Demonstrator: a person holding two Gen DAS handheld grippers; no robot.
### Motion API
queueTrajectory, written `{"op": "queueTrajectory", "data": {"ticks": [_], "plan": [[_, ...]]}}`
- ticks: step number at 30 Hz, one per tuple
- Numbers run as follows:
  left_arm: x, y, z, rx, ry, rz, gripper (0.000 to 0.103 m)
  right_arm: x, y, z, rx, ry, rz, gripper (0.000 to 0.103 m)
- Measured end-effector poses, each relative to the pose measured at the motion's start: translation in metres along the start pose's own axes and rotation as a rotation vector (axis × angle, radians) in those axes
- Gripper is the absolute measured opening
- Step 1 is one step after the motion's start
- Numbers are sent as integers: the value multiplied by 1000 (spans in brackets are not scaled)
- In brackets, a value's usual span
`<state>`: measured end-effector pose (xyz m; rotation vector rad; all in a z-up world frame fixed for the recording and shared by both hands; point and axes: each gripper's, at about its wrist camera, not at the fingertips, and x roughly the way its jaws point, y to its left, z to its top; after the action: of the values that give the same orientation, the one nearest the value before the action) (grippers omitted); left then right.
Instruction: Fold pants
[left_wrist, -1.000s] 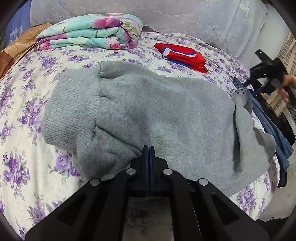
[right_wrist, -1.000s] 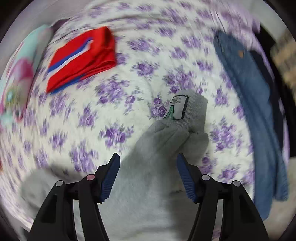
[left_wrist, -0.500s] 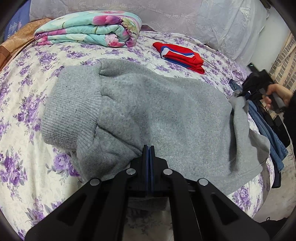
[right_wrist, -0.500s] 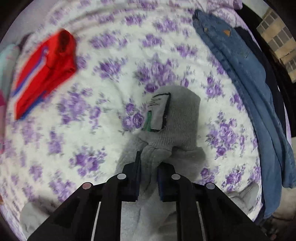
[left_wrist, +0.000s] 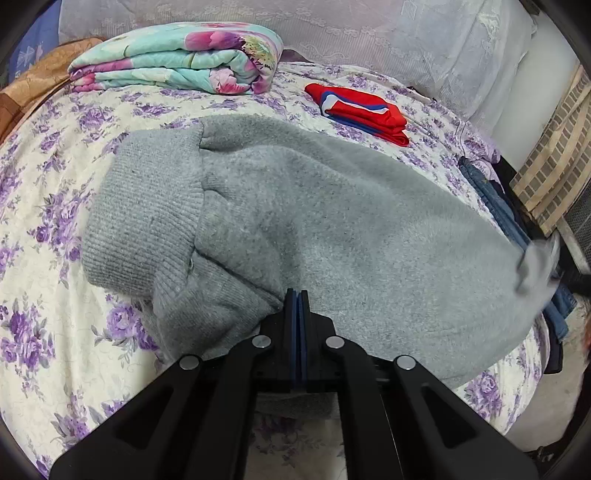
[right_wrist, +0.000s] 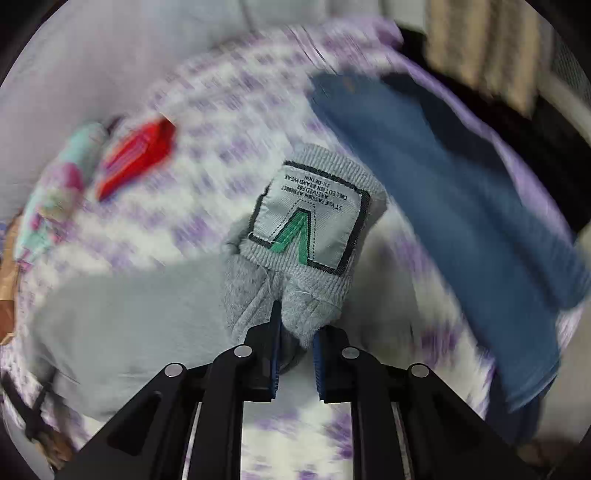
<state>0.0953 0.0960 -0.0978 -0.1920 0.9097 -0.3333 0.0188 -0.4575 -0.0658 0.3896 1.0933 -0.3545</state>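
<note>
Grey knit pants (left_wrist: 332, 229) lie across the floral bed sheet (left_wrist: 44, 258), their ribbed waistband (left_wrist: 144, 221) to the left. My left gripper (left_wrist: 297, 295) is shut on the near edge of the grey fabric by the waistband. In the right wrist view my right gripper (right_wrist: 295, 321) is shut on the ribbed leg cuff (right_wrist: 332, 280), just below its sewn label (right_wrist: 314, 214) with a green mark. The cuff is held off the bed, and the leg (right_wrist: 129, 321) trails away to the left. In the left wrist view the cuff end (left_wrist: 535, 266) is a blur at the far right.
A folded floral quilt (left_wrist: 177, 59) and a folded red garment (left_wrist: 362, 107) lie at the back of the bed. Blue jeans (right_wrist: 443, 184) hang over the bed's right edge. A brick-patterned wall (left_wrist: 554, 147) stands beyond that edge.
My right gripper closed on the cuff and swept it fast to the right, pulling the crumpled leg out straight. The left gripper kept still, shut on the fabric.
</note>
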Motion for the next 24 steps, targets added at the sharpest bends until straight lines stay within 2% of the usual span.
{"op": "queueTrajectory", "data": {"ticks": [1,2,3,7,8,9,11,14,16,18,20,24], "plan": [[0,-2,0,7,-3,8,2,24,-11,-10,23,17,28,15],[0,-3,-1,13,-7,13,2,33,-16,-16,48,-8,75,15],[-1,-3,-2,15,-9,14,2,31,-22,-19,63,-61,121,16],[-3,-2,-3,14,-15,4,2,21,-24,-18,60,-68,171,21],[-3,-1,-3,9,-15,-3,2,16,-23,-18,50,-64,170,24],[-4,0,-4,5,-16,-6,2,12,-24,-21,39,-69,155,31],[-5,0,-5,-1,-16,-8,2,-7,-22,-27,3,-120,37,53],[-11,-3,-3,-2,-9,12,2,-35,-17,-35,-46,-192,-12,54],[-16,-11,1,12,6,35,2,-55,-5,-33,-90,-228,52,55],[-21,-19,9,16,20,0,2,-65,28,-23,-188,-238,157,64],[-25,-35,19,19,24,-85,2,-67,74,-14,-326,-224,239,69],[-17,-71,27,67,48,-166,2,-49,197,7,-639,-110,460,70]]}}
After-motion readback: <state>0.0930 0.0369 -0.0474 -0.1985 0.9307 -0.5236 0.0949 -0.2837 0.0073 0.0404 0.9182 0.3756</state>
